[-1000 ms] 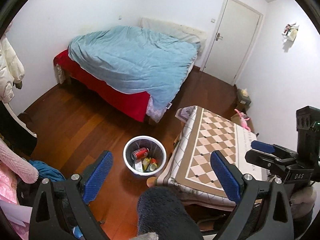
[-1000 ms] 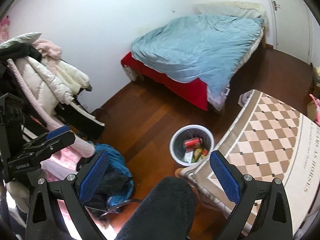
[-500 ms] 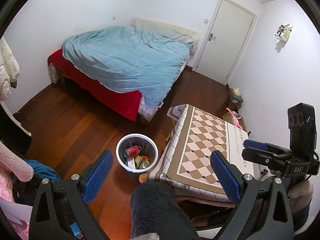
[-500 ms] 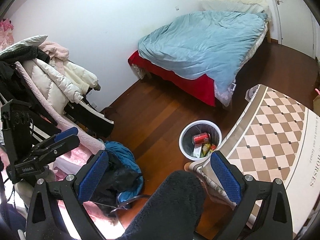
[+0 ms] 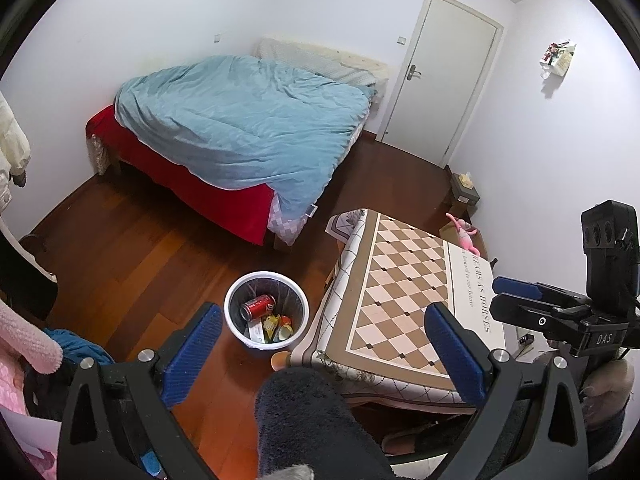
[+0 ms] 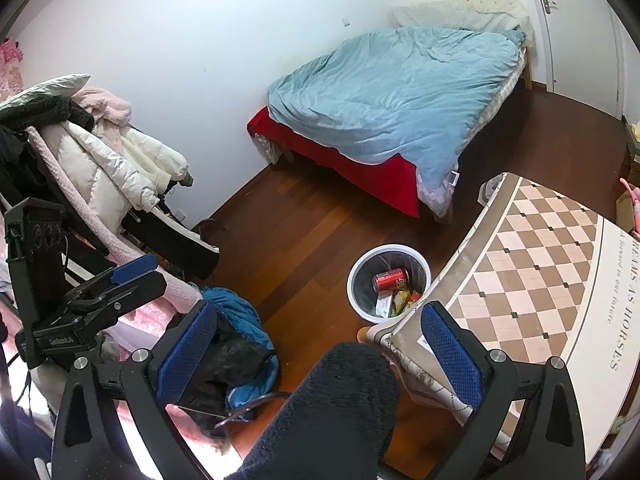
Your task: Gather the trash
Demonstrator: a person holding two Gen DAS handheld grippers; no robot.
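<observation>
Trash in a round white bin (image 5: 266,309) on the wooden floor (image 5: 132,248), just beside the table (image 5: 404,300).

Left to right: puffy white and fuzzy pink coats (image 6: 100,160) heaped on a rack; a crumpled blue garment (image 6: 240,320) on the glossy reddish planks; the bin, dark-lined, holding a red soda can (image 5: 258,306) lying on its side over yellow and green wrappers (image 5: 276,326); then the table under a tan-and-cream diamond-checked cloth. Behind, a bed (image 5: 240,136) with a rumpled light-blue duvet over red. The left hand-held gripper (image 5: 324,348) and right hand-held gripper (image 6: 320,344) both hang high above the floor, blue textured pads spread wide, nothing between them.
</observation>
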